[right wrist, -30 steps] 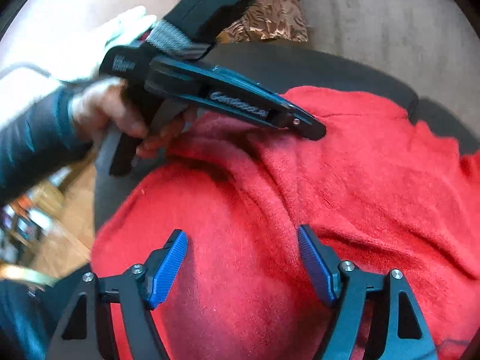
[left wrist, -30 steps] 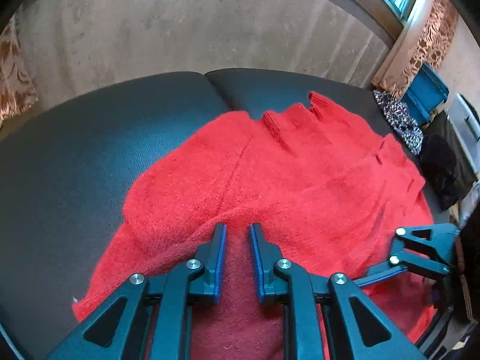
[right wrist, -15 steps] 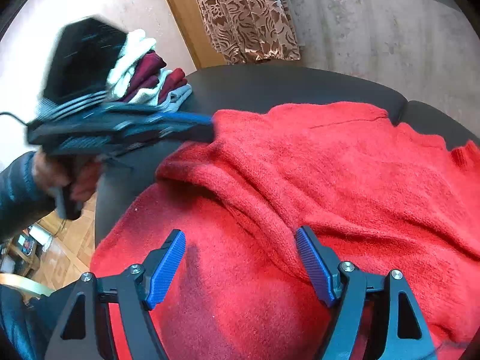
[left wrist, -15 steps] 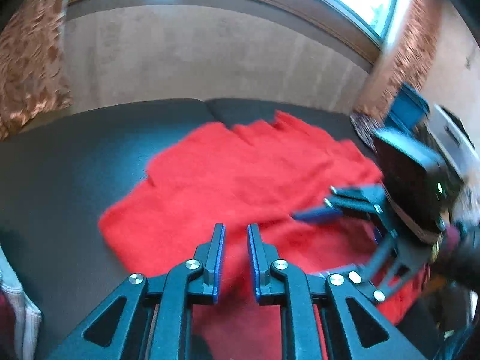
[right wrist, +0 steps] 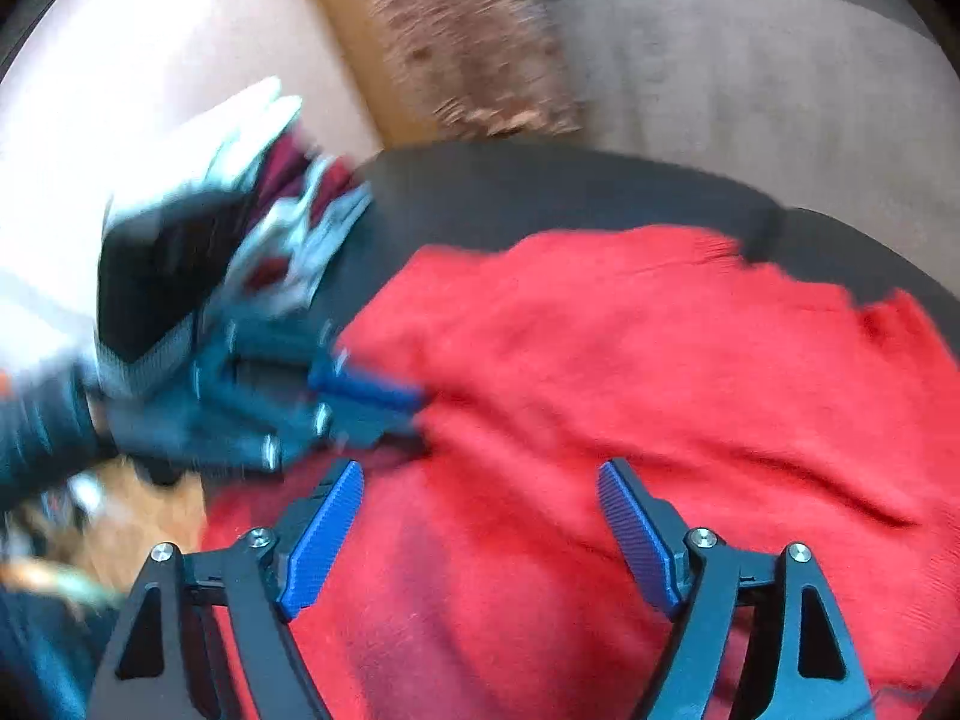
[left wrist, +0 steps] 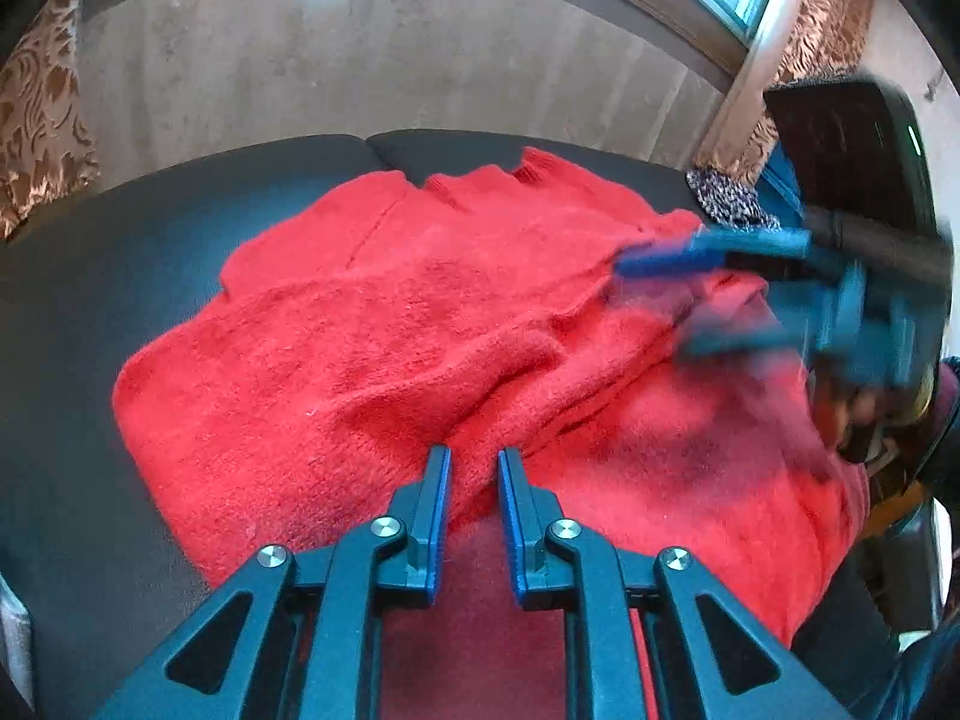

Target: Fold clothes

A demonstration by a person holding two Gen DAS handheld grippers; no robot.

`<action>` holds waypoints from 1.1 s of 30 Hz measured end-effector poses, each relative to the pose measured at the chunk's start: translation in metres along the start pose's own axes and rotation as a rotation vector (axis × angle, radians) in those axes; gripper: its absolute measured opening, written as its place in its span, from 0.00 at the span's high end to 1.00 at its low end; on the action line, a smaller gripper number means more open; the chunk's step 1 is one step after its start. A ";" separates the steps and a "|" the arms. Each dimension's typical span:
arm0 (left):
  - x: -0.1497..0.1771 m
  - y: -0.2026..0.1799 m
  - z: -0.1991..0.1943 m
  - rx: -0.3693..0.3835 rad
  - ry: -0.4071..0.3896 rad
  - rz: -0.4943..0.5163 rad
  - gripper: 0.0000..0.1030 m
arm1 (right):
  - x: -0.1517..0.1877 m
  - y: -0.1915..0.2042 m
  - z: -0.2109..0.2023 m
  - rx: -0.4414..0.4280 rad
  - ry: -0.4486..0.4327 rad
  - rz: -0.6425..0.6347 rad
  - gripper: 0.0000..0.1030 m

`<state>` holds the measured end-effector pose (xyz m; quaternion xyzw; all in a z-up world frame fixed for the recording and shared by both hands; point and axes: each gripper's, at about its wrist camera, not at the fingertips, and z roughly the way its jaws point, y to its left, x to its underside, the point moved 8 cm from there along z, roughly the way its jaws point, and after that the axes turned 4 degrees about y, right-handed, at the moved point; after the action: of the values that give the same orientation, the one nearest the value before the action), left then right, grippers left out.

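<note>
So the red sweater is spread over the dark cushion, folded over itself with a thick ridge running from about 7 to 2 o'clock in the left wrist view. The left gripper has its jaws pinched narrow on that folded edge at 6 o'clock, knit bunched between the pads. The right gripper is spread wide over the sweater, nothing between the pads; in the left view it's a blur at 3 o'clock. Ribbed hem edge sits up at 12, just short of the cushion's back seam. Plenty of bare cushion from 8 to 11 o'clock. A pile of folded clothes sits at 10 o'clock in the right view, off the sweater's edge.
</note>
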<state>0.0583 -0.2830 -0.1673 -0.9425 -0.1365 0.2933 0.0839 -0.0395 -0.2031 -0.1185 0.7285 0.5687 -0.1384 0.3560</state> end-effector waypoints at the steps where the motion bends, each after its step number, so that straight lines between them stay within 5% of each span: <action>1: -0.001 0.000 0.001 -0.001 -0.007 0.000 0.85 | -0.013 -0.009 -0.011 -0.010 -0.036 0.058 0.25; 5: 0.001 -0.004 0.001 -0.039 -0.027 0.044 0.85 | -0.048 -0.019 0.005 -0.055 -0.011 0.136 0.35; 7: 0.003 -0.007 0.002 -0.060 -0.031 0.066 0.85 | -0.055 -0.020 0.036 -0.081 0.066 0.164 0.49; 10: 0.008 -0.008 0.002 -0.048 -0.020 0.068 0.85 | -0.044 -0.030 0.092 0.136 0.214 0.058 0.64; 14: 0.026 -0.008 0.001 -0.030 -0.009 0.054 0.85 | -0.047 -0.017 0.105 0.347 0.146 -0.165 0.59; 16: 0.032 -0.005 -0.003 -0.011 -0.019 0.009 0.86 | -0.045 -0.019 0.105 0.368 0.089 -0.176 0.56; 20: 0.031 -0.004 -0.023 0.046 -0.056 -0.087 0.87 | -0.049 -0.038 0.095 0.199 0.041 0.010 0.54; 25: -0.014 0.011 -0.050 0.008 -0.213 -0.157 0.84 | -0.050 -0.049 0.089 0.039 0.003 0.131 0.54; 29: -0.040 0.019 -0.010 -0.012 -0.118 -0.151 0.84 | -0.050 -0.046 0.091 -0.003 -0.010 0.155 0.54; 33: -0.027 0.005 0.019 -0.017 -0.054 -0.090 0.84 | -0.049 -0.048 0.090 -0.023 -0.027 0.162 0.54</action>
<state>0.0270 -0.2942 -0.1694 -0.9278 -0.1832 0.3135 0.0854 -0.0809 -0.2947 -0.1698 0.7661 0.5046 -0.1126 0.3819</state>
